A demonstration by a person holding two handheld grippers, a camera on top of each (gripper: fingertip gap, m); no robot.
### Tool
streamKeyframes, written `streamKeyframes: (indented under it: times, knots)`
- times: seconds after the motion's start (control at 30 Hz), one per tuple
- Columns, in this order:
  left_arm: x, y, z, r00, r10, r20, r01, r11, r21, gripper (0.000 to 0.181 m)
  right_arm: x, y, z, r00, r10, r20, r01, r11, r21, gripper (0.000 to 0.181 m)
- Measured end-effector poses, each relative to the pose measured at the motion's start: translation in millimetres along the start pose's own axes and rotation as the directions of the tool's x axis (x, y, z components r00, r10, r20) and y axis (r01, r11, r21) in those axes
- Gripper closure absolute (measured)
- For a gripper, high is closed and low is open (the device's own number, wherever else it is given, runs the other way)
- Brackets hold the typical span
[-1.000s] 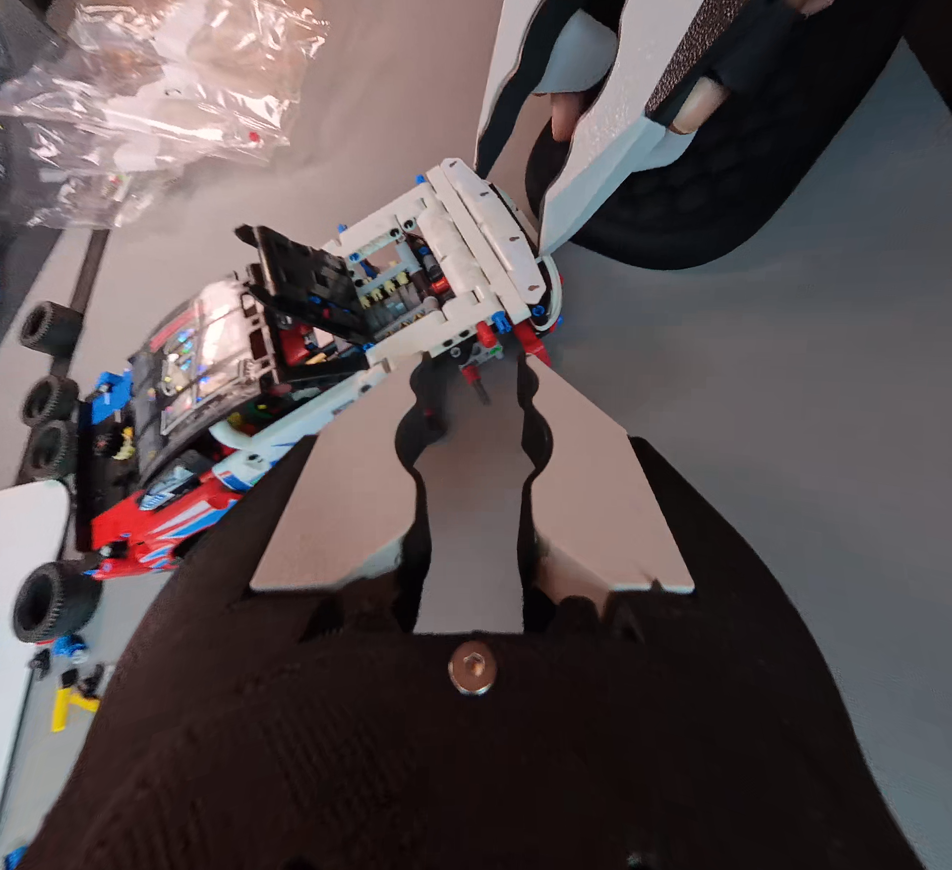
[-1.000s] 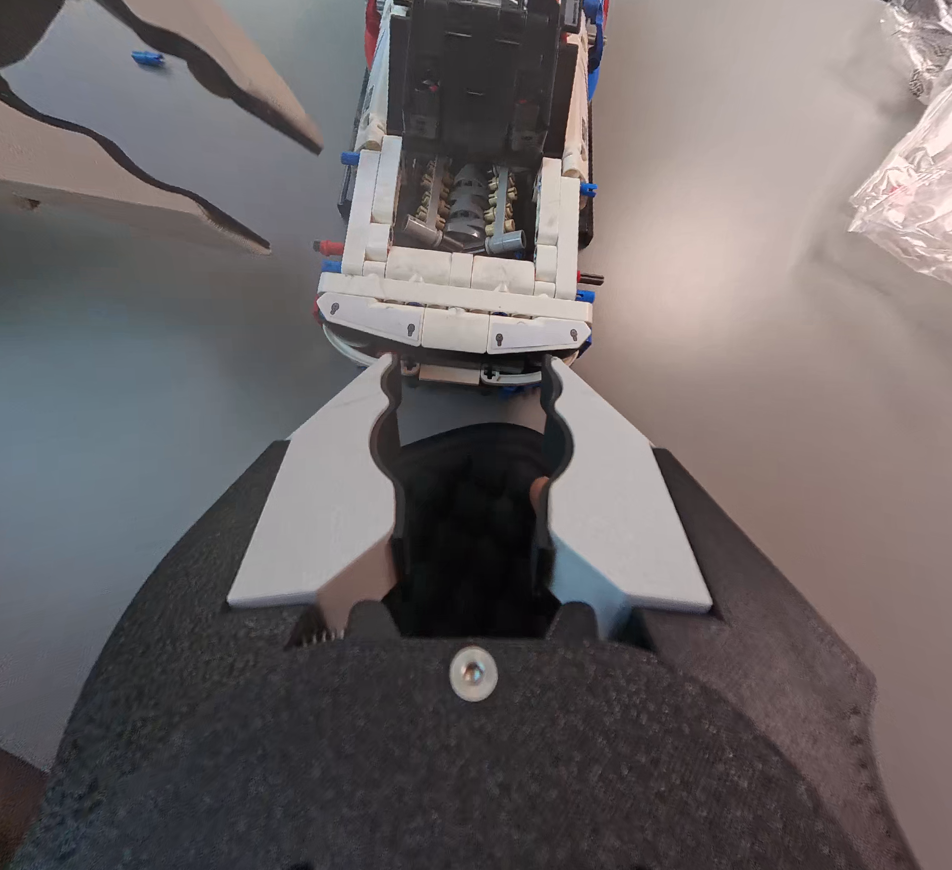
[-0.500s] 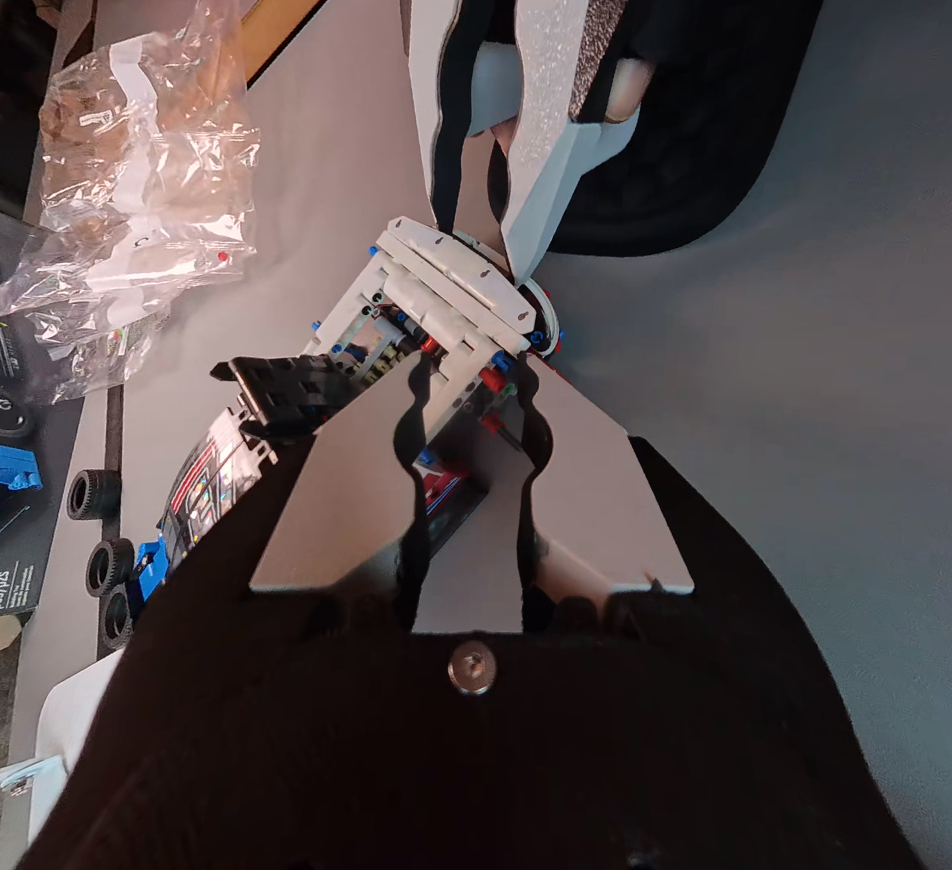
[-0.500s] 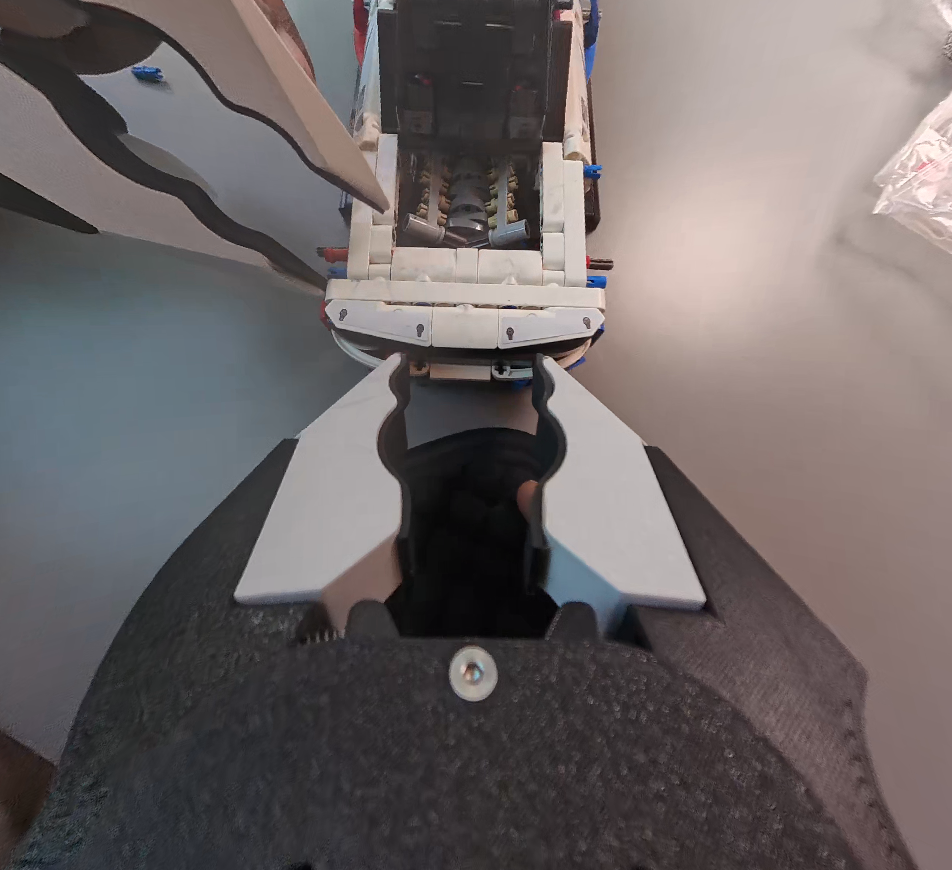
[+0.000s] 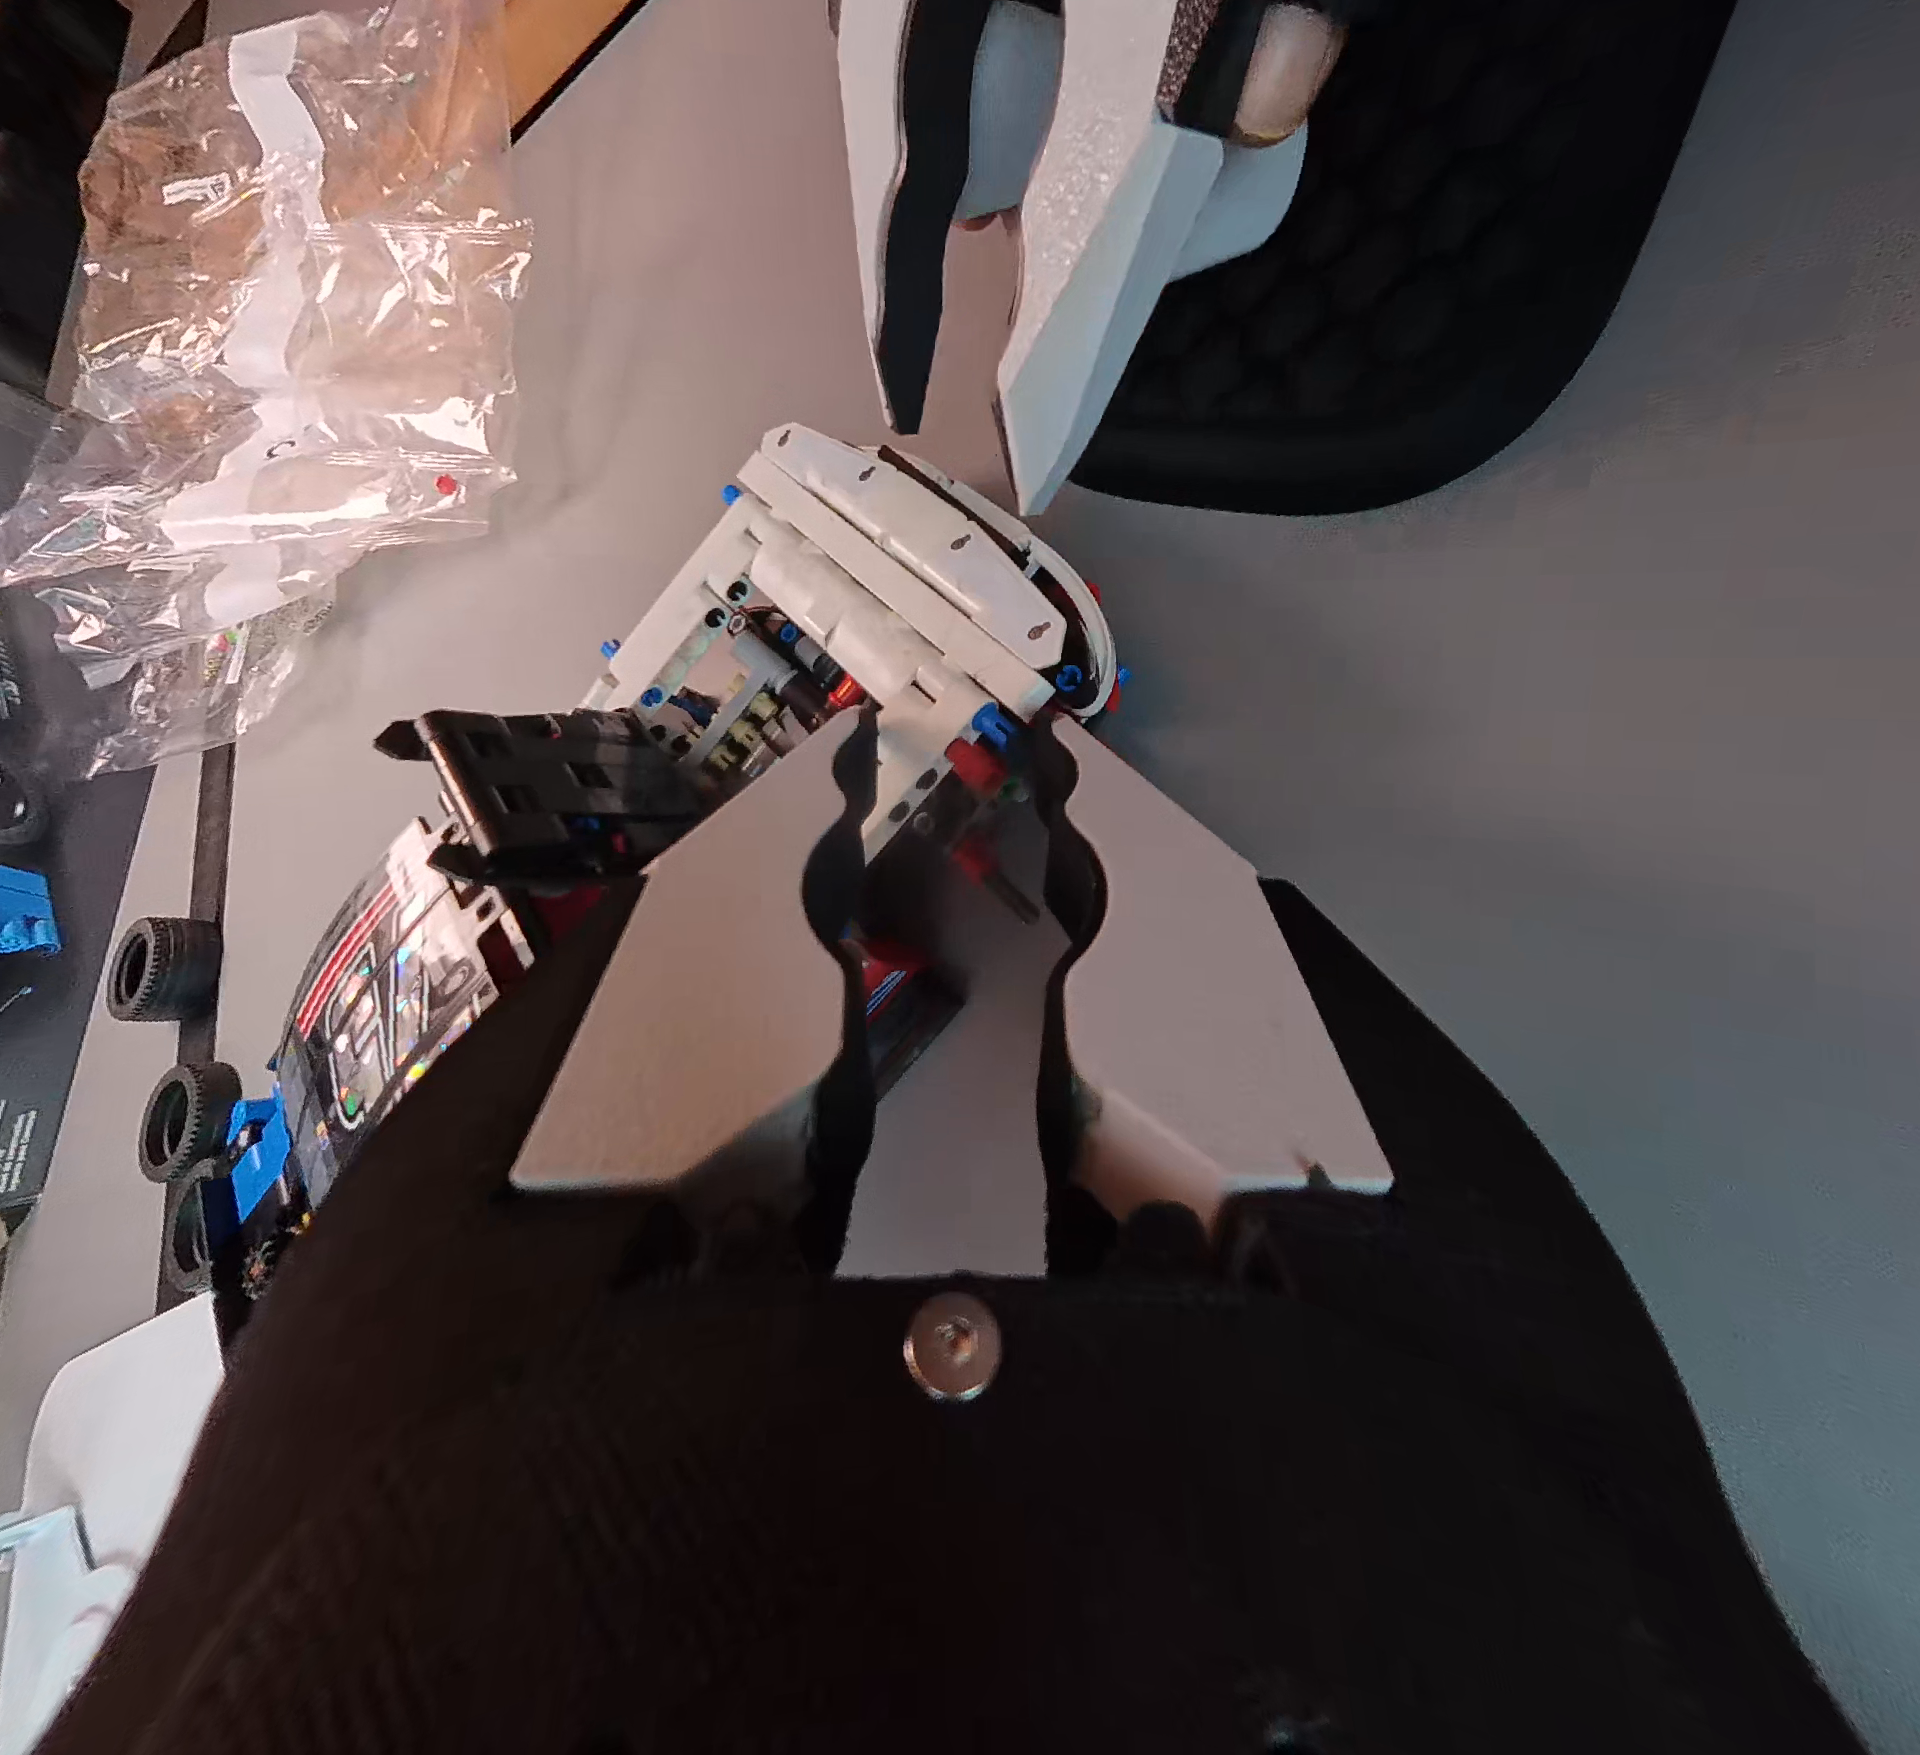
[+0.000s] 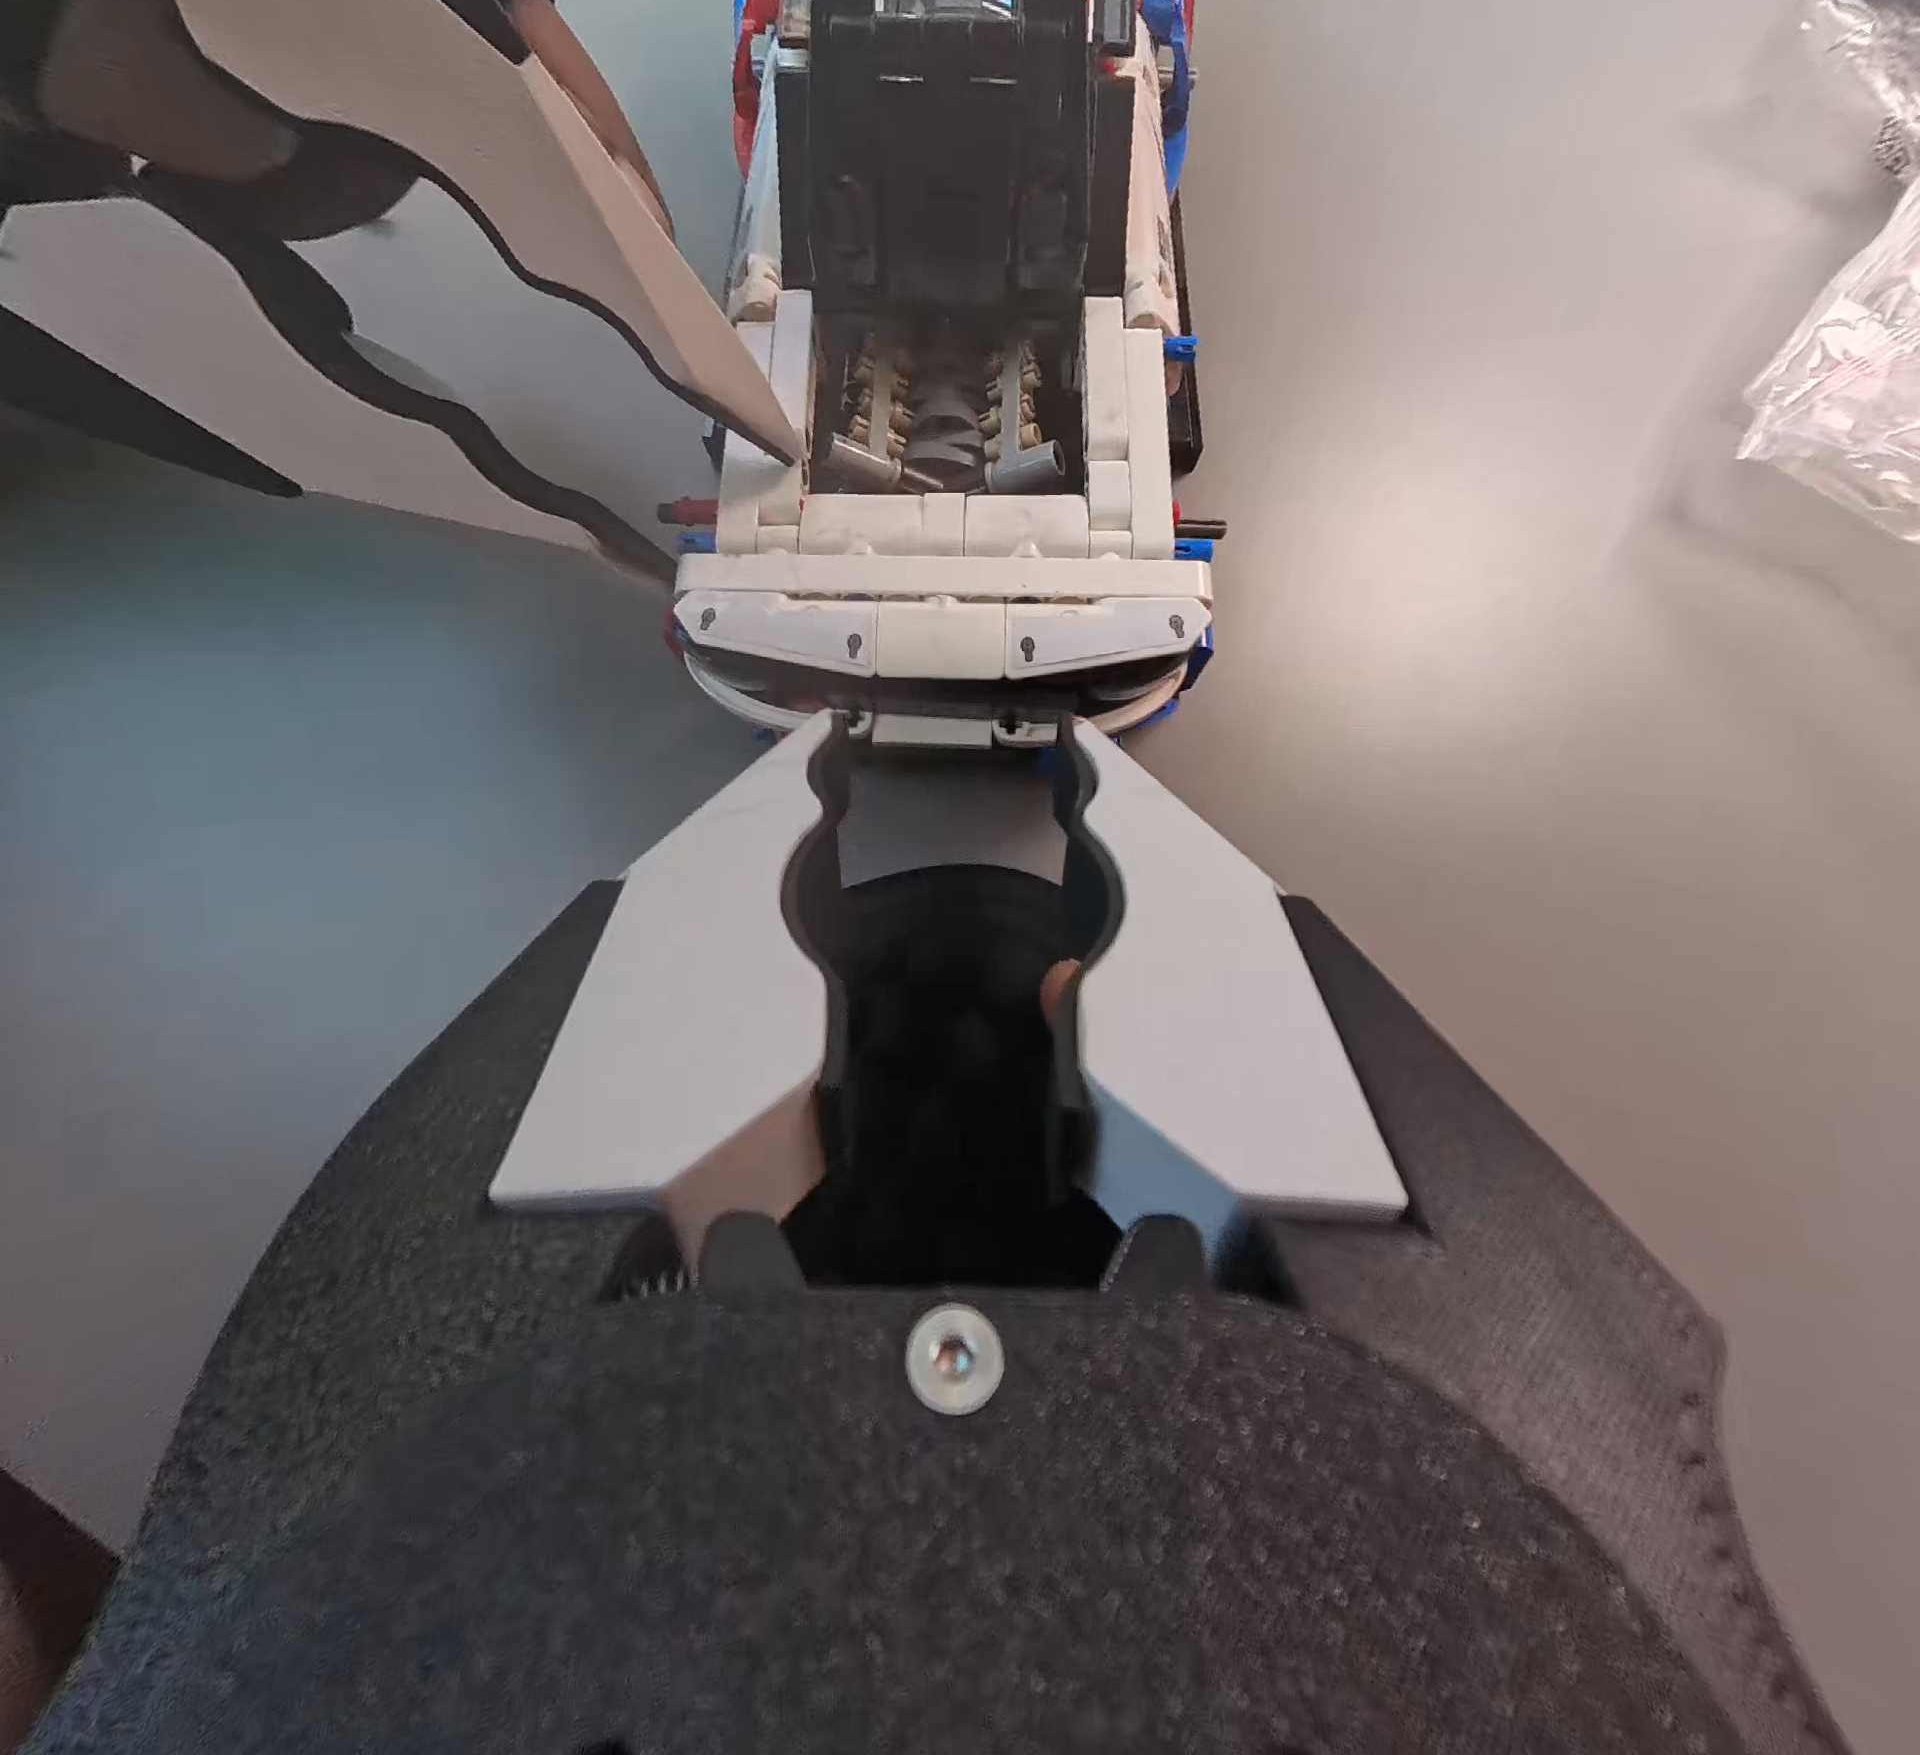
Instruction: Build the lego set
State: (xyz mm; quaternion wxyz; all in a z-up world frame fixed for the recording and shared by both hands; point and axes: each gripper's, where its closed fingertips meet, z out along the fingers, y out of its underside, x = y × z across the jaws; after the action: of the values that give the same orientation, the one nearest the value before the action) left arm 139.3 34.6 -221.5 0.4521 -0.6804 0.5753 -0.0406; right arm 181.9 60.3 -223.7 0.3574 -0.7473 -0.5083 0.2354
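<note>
Two hand-held grippers meet the Lego race car (image 6: 940,417): the left hand-held gripper (image 6: 727,510) straddles its white side beam, the right hand-held gripper (image 6: 951,729) stands half open against its rear, probably to steady it.

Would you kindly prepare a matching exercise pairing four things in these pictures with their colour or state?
Things:
1. hinged engine cover on the lego car
2. rear bumper panel of the car
3. loose rubber tyres
4. crumpled plastic bags

Descriptions:
A. white, nearest the right hand-held gripper
B. clear, lying on the table
C. black, raised open
D. black, unmounted beside the car

Pairs: 1-C, 2-A, 3-D, 4-B
</note>
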Motion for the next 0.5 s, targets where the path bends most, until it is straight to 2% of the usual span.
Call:
streamKeyframes:
  times: [0.03,0.27,0.37,0.5]
  knots:
    - [0.1,-0.3,0.1,1.000,0.002,0.000,-0.002,1.000,-0.001,0.153,1.0,1.1,2.1,1.000,-0.007,-0.008,0.007,1.000,-0.012,0.143]
    - [-2.3,0.5,1.1,0.999,0.036,-0.017,-0.037,0.999,-0.031,0.134,1.1,-1.2,8.0,1.000,-0.005,-0.013,0.004,0.999,-0.045,0.132]
    - [-4.8,1.5,3.1,0.997,0.060,-0.043,-0.063,0.997,-0.054,0.134,4.3,-1.7,9.6,1.000,-0.006,-0.030,0.005,0.999,-0.040,0.134]
    - [-6.9,4.4,8.2,0.994,0.073,-0.078,-0.079,0.994,-0.077,0.144,8.2,-2.5,11.1,1.000,-0.002,-0.021,0.002,1.000,-0.031,0.136]
